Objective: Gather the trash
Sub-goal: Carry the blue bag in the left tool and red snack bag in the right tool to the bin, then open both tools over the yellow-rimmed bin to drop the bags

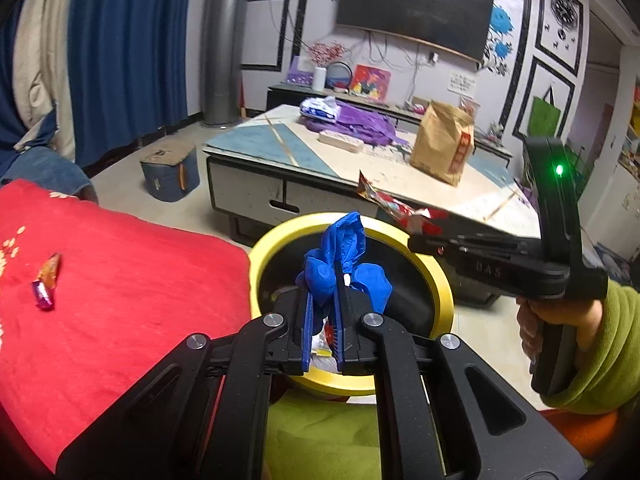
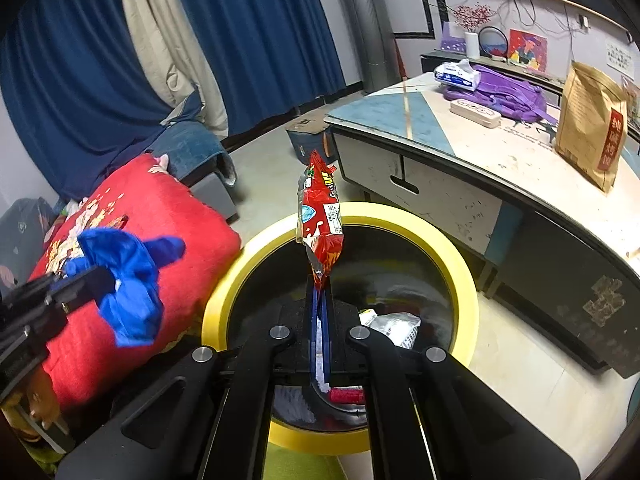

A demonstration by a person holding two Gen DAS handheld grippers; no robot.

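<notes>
The yellow-rimmed trash bin [image 2: 460, 268] stands on the floor between the red cushion [image 1: 132, 280] on its left, which touches the rim, and the coffee table [image 2: 500, 168] on its right, whose front edge sits near the rim. The bin mouth is open from above; a strip of bare floor [image 2: 264, 176] runs behind it toward the blue curtain [image 2: 248, 32].

On the table lie a brown paper bag [image 2: 592, 128], a purple backpack [image 2: 508, 94], a tissue pack [image 2: 458, 73] and a white power strip [image 2: 475, 112]. A small blue stool [image 1: 170, 174] stands on the floor beyond the bin. A candy wrapper [image 1: 46, 282] lies on the cushion, well apart from both tools.

The left gripper [image 1: 322, 280] has its fingers pressed together on a crumpled blue glove [image 1: 340, 264], held over the bin's left rim. The right gripper [image 2: 320, 292] is clamped on the lower end of a red snack wrapper [image 2: 320, 212], which stands upright above the bin opening; it is creased, with a silver inner edge showing. White and red scraps [image 2: 394, 328] lie inside the bin.
</notes>
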